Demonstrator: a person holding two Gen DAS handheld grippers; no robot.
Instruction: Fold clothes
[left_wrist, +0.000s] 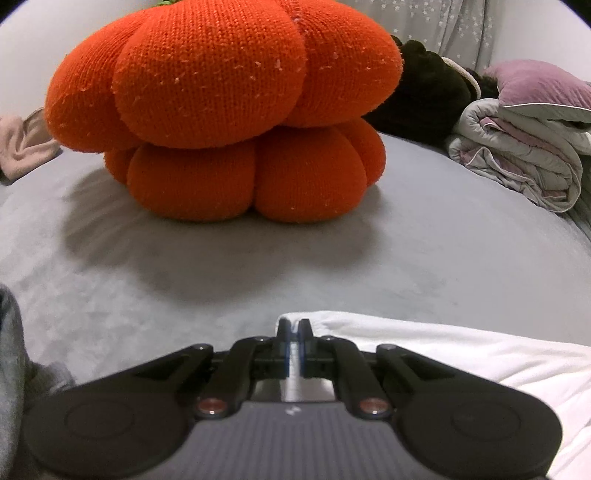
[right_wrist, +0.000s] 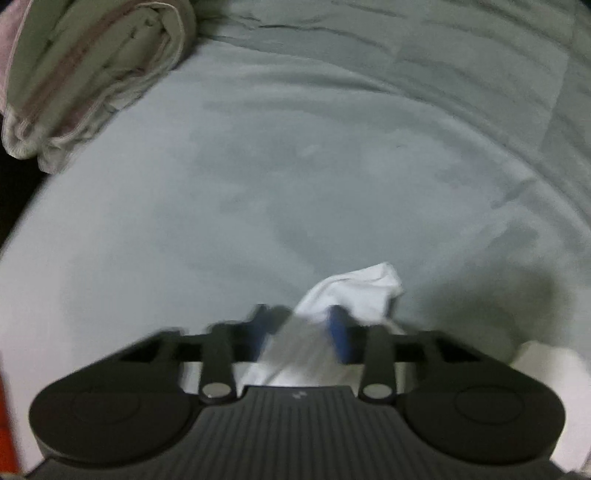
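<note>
where the left gripper (left_wrist: 294, 326) pinches it, white garment (left_wrist: 461, 354) – trailing right

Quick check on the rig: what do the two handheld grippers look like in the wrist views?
The left gripper and the right gripper match: black linkage arms with round silver pivot screws, two round black discs at the base, a ribbed grey body with a small white mark, and blue pads inside the fingers. No cables or sleeves are visible.

bystanders on the bed

an orange knitted pumpkin cushion (left_wrist: 221, 107) sits on the grey bedsheet (left_wrist: 424, 251). behind it lies a black plush (left_wrist: 424, 96). a folded grey-and-pink quilt (left_wrist: 524, 155) carries a purple pillow (left_wrist: 543, 86). pink cloth (left_wrist: 22, 142) at left.
</note>
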